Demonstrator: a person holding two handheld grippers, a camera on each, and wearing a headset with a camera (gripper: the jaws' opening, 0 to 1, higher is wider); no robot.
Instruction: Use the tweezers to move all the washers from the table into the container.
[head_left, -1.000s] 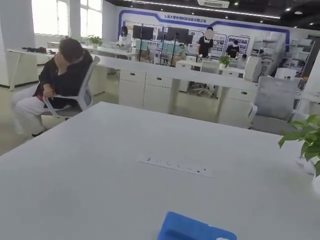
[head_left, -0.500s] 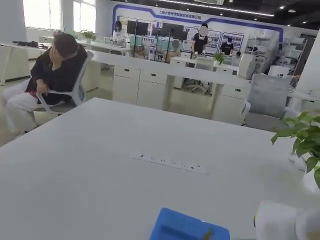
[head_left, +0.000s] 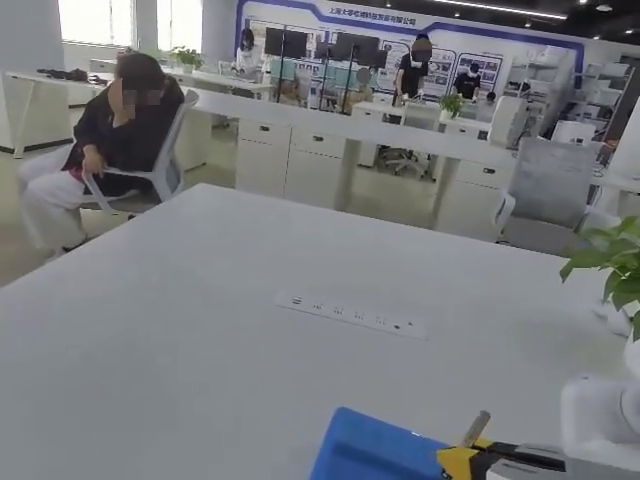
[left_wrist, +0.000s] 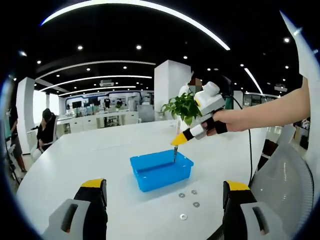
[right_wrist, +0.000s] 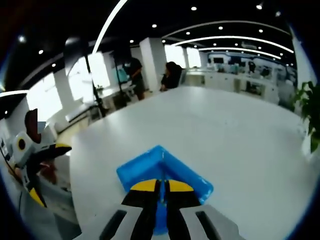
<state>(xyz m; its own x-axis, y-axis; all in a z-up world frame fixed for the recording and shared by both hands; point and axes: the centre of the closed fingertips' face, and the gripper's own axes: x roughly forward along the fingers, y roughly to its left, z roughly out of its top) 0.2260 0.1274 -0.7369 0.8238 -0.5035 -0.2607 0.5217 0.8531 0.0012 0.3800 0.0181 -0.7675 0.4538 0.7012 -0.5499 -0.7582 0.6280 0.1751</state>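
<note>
**Blue container (left_wrist: 162, 181) under the tweezers (left_wrist: 175, 152), four washers (left_wrist: 196, 204) to go**

White table (left_wrist: 100, 160) carries the container. The right gripper (left_wrist: 178, 140) hangs above it, jaws pressed together on the tweezers, whose tips point down inside the rim. Whether the tips carry a washer is too small to tell, and so is whatever already lies inside. Four washers lie loose on the table just beside the container's near wall. The left gripper (left_wrist: 163, 186) hovers with jaws wide apart, holding nothing. At least four transfers remain, by my judgement.
</note>
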